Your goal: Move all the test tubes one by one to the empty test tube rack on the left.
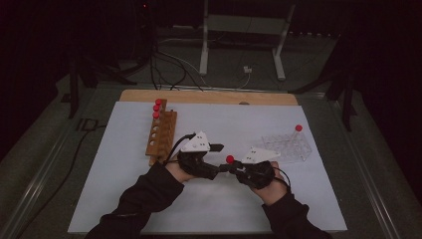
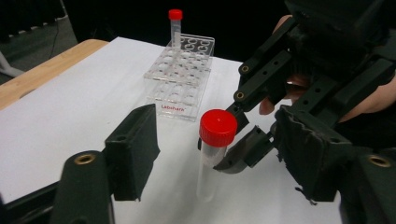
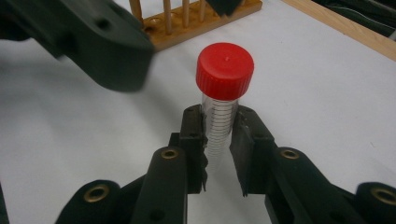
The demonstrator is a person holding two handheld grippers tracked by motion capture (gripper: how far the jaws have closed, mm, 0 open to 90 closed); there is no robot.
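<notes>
Holding a clear tube point(image 3: 219, 123) with a red screw cap point(image 3: 225, 70) upright between its two black jaws, the right gripper point(image 3: 218, 140) is clamped on the tube's graduated body just below the cap. In the high view that same capped tube point(image 1: 230, 160) sits between the two hands, above the white sheet point(image 1: 124, 199) that covers the table, roughly midway between the wooden rack point(image 1: 161, 133) on the left and the clear plastic rack point(image 1: 288, 145) on the right.

The left gripper point(image 2: 219, 154) faces the tube from the other side. In the left gripper view its jaws stand apart, one on either side of the tube point(image 2: 211, 161), and neither pad presses on the glass (the near jaw on the left is well clear of it, the one on the right lies close behind the right gripper's tips).

The wooden rack holds three red-capped tubes point(image 1: 157, 108) at its far end, with empty holes nearer the person. The clear rack carries a single red-capped tube point(image 2: 175, 27) standing upright in a far corner hole; its other holes are empty. The person's dark sleeves point(image 1: 144, 199) come in from the bottom of the high view, and a strip of bare wooden tabletop point(image 1: 209, 97) shows beyond the sheet.
</notes>
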